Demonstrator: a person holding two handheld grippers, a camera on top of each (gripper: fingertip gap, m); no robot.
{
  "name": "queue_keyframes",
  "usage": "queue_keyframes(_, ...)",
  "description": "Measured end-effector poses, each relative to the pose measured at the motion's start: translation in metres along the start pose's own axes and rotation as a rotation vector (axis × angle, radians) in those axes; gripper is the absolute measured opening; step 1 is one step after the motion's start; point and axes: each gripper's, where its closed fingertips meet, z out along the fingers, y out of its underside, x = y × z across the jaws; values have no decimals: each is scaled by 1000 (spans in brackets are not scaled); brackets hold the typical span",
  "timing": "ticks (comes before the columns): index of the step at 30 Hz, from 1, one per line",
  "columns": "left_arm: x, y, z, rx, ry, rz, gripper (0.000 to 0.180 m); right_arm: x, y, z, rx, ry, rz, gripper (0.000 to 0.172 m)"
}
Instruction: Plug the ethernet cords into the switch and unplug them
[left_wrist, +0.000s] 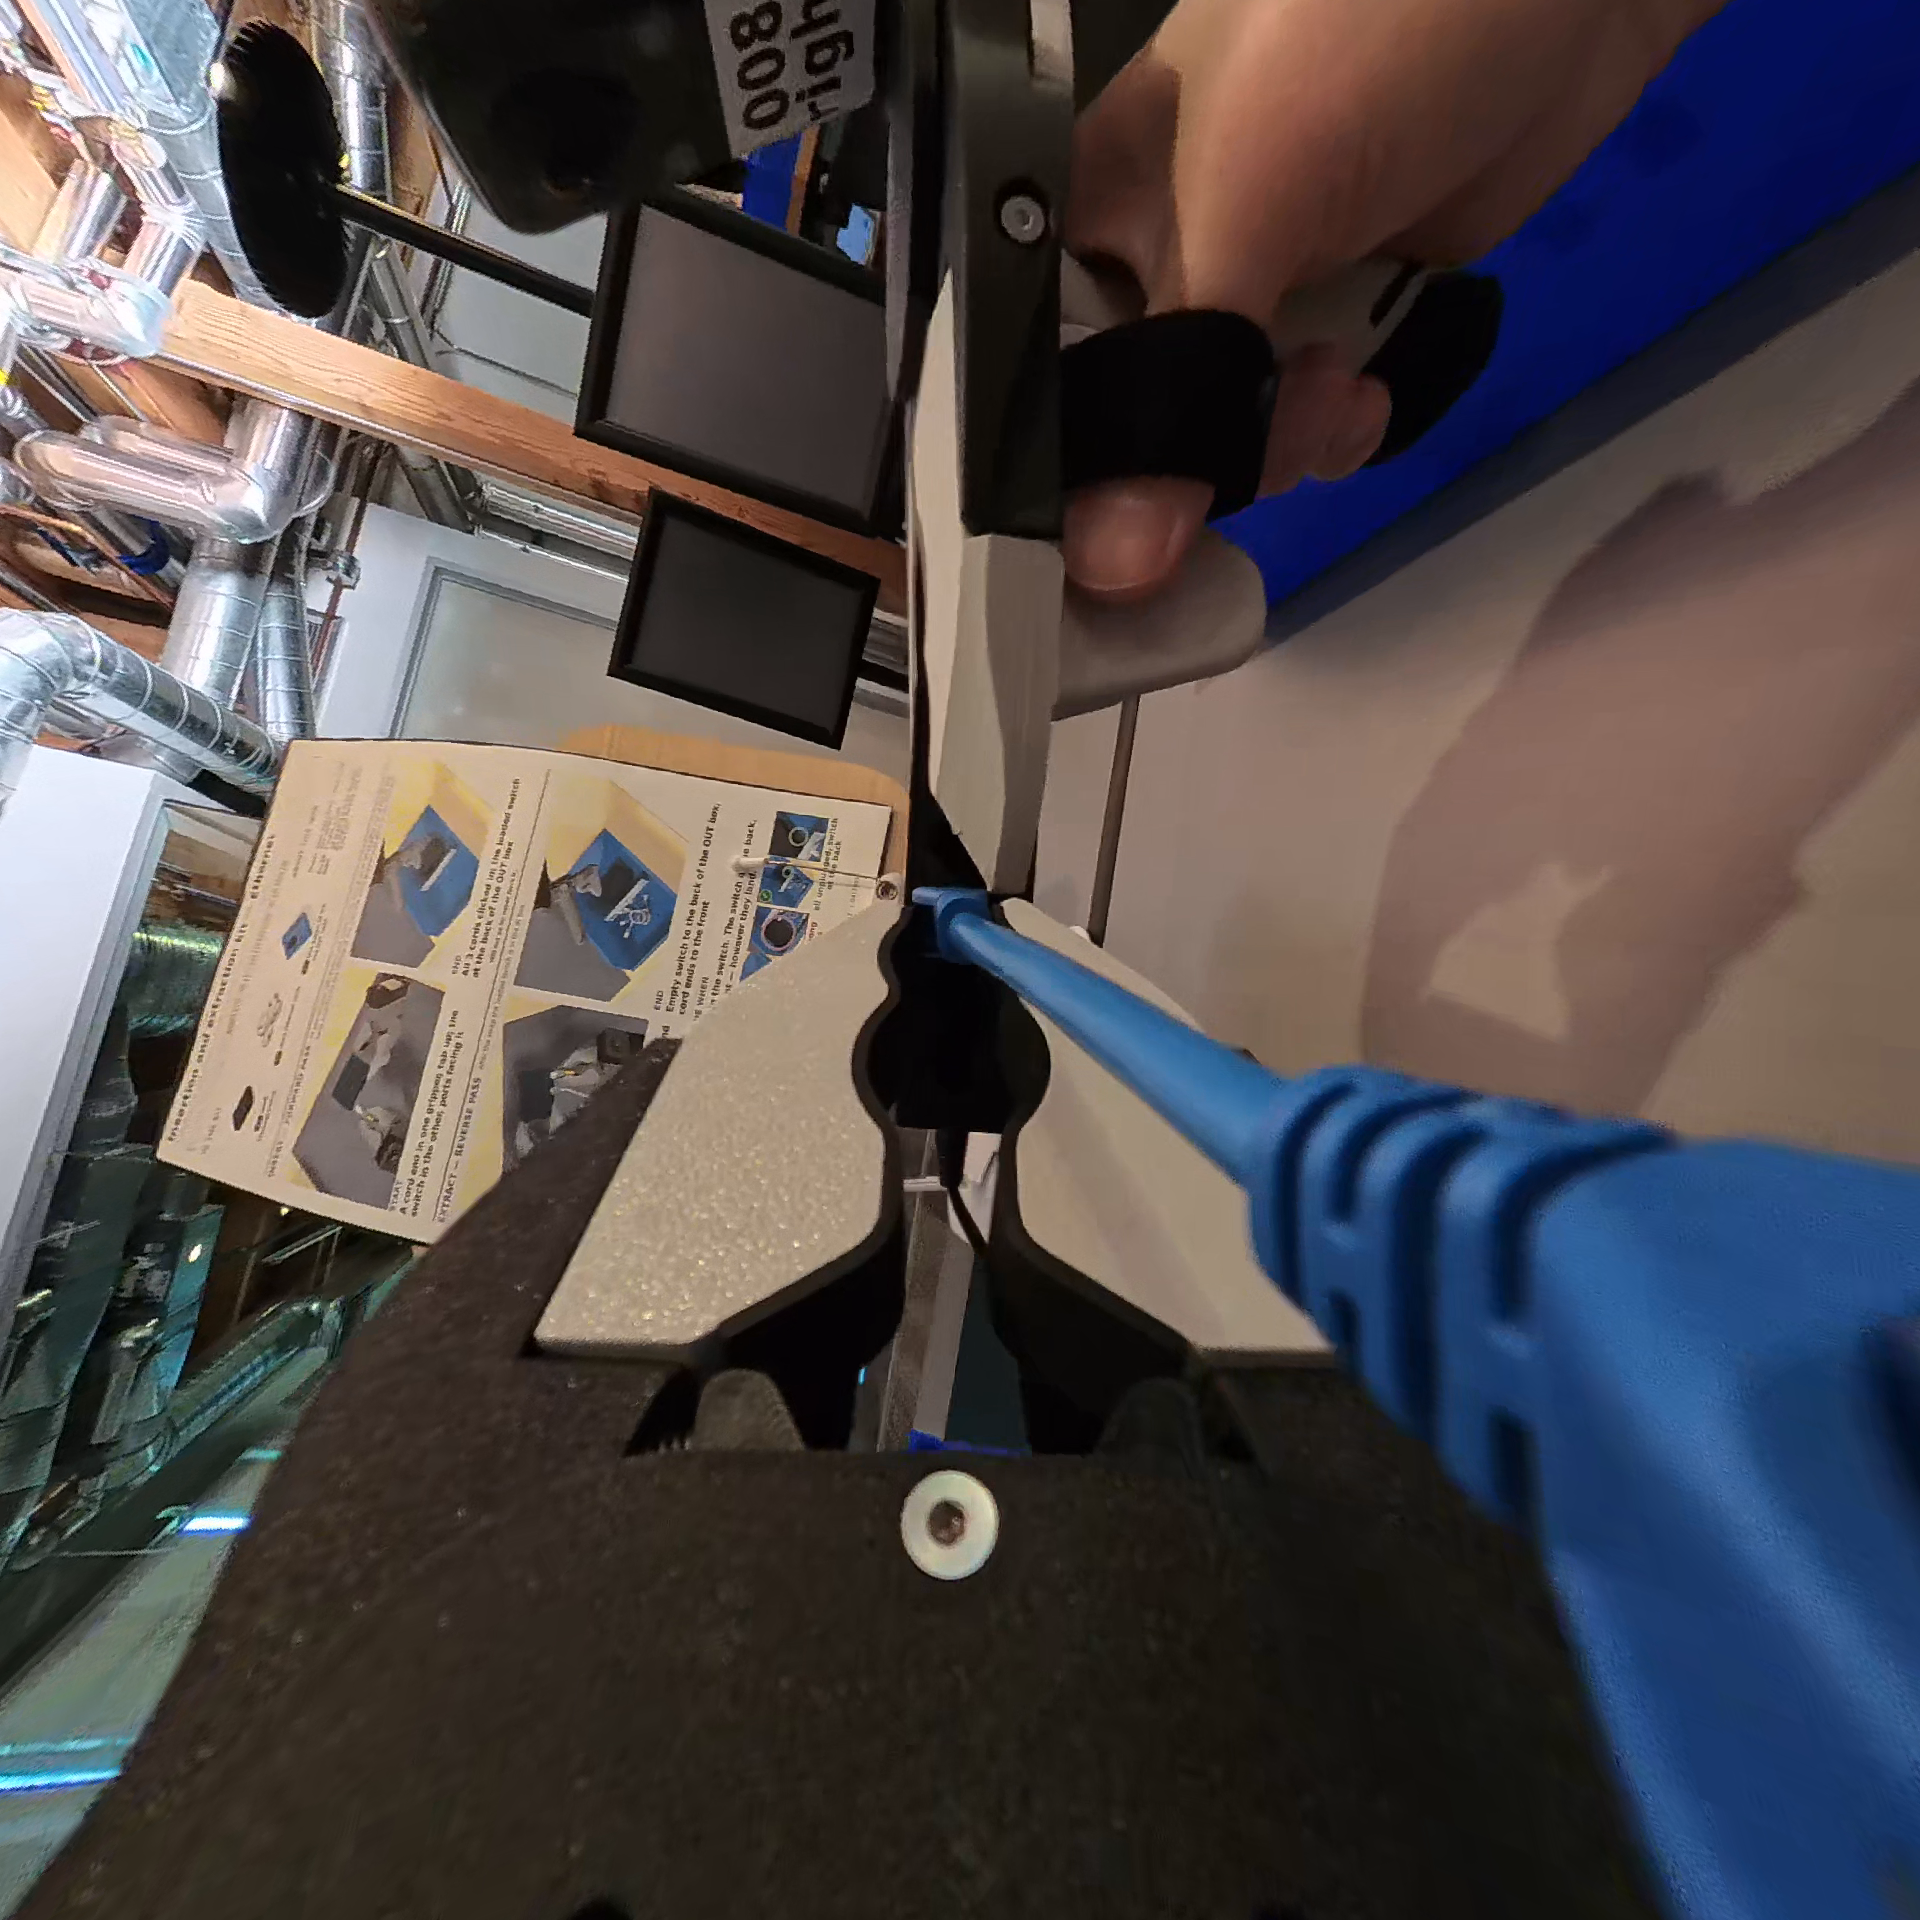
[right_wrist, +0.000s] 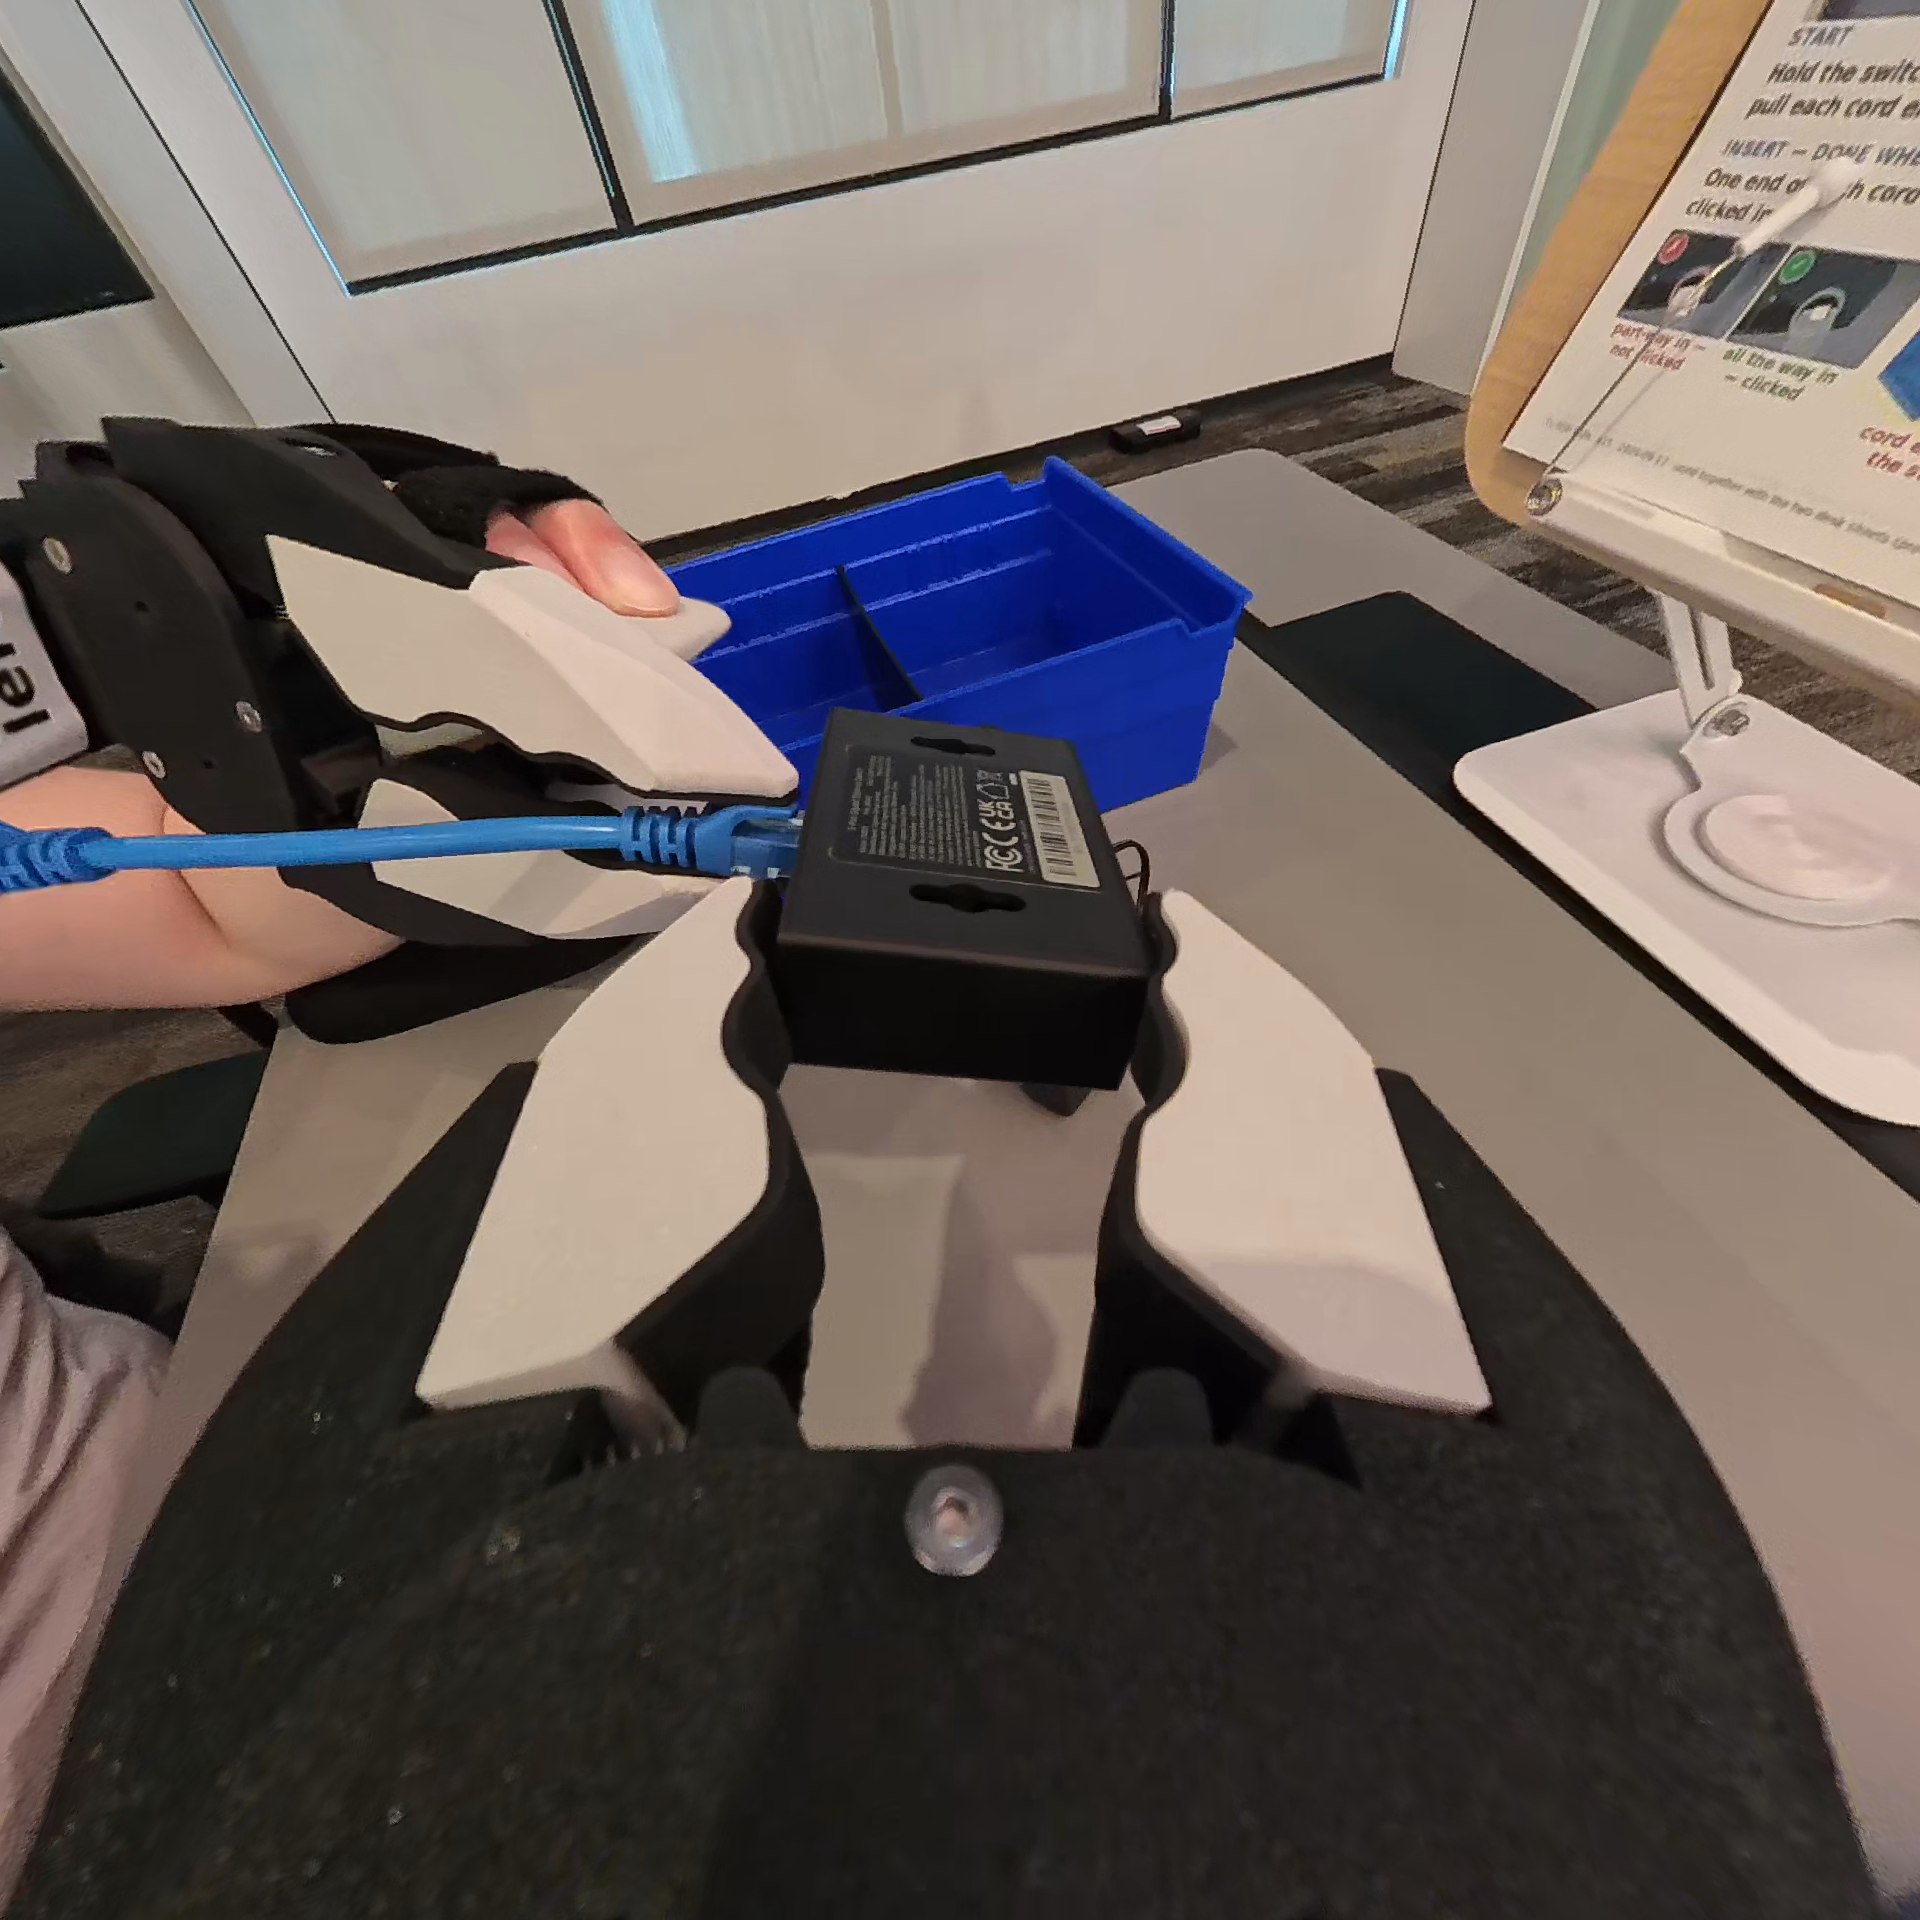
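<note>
My right gripper (right_wrist: 956, 956) is shut on a black switch (right_wrist: 956, 831) and holds it label side up, a little above the grey table (right_wrist: 1455, 1091). My left gripper (right_wrist: 764, 831) comes in from the left, shut on the blue ethernet plug (right_wrist: 717, 836), which sits at a port on the switch's left side. Its blue cord (right_wrist: 364, 842) trails off to the left. In the left wrist view the plug (left_wrist: 951, 909) is pinched at my left gripper's (left_wrist: 951, 930) tips. The cord (left_wrist: 1122, 1029) runs back to a second blue connector (left_wrist: 1558, 1299) close to the camera. How deep the plug sits is hidden.
A blue bin (right_wrist: 1143, 665) with a divider stands just behind the switch. An instruction sheet on a wooden board (right_wrist: 1714, 312) stands on a white stand (right_wrist: 1714, 883) at the right; it also shows in the left wrist view (left_wrist: 468, 966). A hand (left_wrist: 1299, 208) holds the right gripper.
</note>
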Motion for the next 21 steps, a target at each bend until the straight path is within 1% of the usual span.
queue_keyframes(1,0,0,0,0,-1,-3,7,0,-1,0,6,3,-5,65)
queue_keyframes(2,1,1,1,-6,9,-2,7,1,1,1,-5,6,0,64)
queue_keyframes(3,3,3,1,-13,21,-5,11,2,4,1,-18,10,1,64)
queue_keyframes(9,10,9,5,-25,75,-42,12,6,12,5,-41,-2,-2,64)
queue_keyframes(14,11,10,4,-26,116,-82,12,7,11,5,-63,42,-66,65)
queue_keyframes(20,13,11,5,-92,69,42,12,8,12,5,-62,29,-33,64)
queue_keyframes(21,14,13,6,-106,66,56,12,10,12,5,-71,59,-63,64)
